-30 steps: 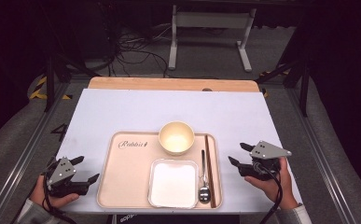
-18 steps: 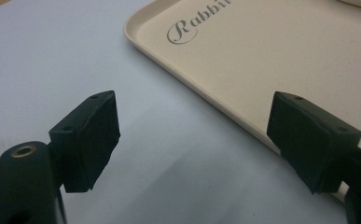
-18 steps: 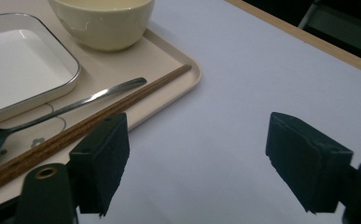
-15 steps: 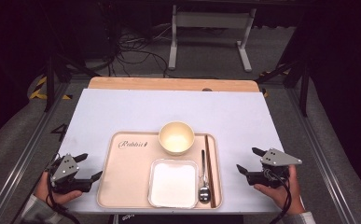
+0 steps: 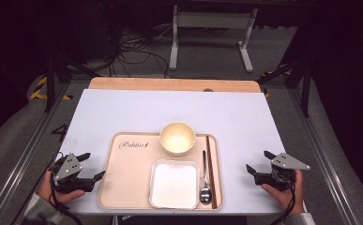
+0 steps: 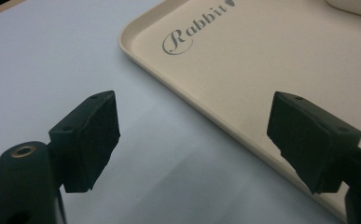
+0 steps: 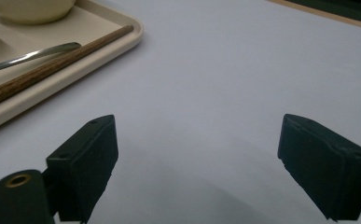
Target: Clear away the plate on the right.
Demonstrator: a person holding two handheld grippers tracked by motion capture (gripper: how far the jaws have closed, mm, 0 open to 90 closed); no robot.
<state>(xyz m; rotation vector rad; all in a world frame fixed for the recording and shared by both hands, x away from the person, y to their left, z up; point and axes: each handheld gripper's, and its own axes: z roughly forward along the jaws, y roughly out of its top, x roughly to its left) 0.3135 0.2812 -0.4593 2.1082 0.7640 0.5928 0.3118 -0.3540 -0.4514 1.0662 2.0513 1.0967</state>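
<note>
Sitting with the left gripper point(image 5: 86, 167) jaws wide, empty, straddling the tray point(image 5: 123, 187) left rim. The right gripper point(image 5: 259, 165) jaws have just been opening, nothing between; the tray's long right edge, chopsticks point(image 5: 210, 164) alongside, is lying well left of them on the tabletop point(image 5: 245, 117).

- The beige rectangular plastic tray point(image 5: 127, 173) lies on the white table point(image 5: 245, 117), at its near edge.
- The round cream bowl point(image 5: 177, 138) sits in the tray's far part.
- The square white plate point(image 5: 174, 183) lies before the bowl.
- The metal spoon point(image 5: 205, 180) and brown wooden chopsticks point(image 5: 210, 168) lie right of the plate.
- The left gripper point(image 5: 86, 167) is just left of the tray, the right gripper point(image 5: 259, 161) well right.
</note>
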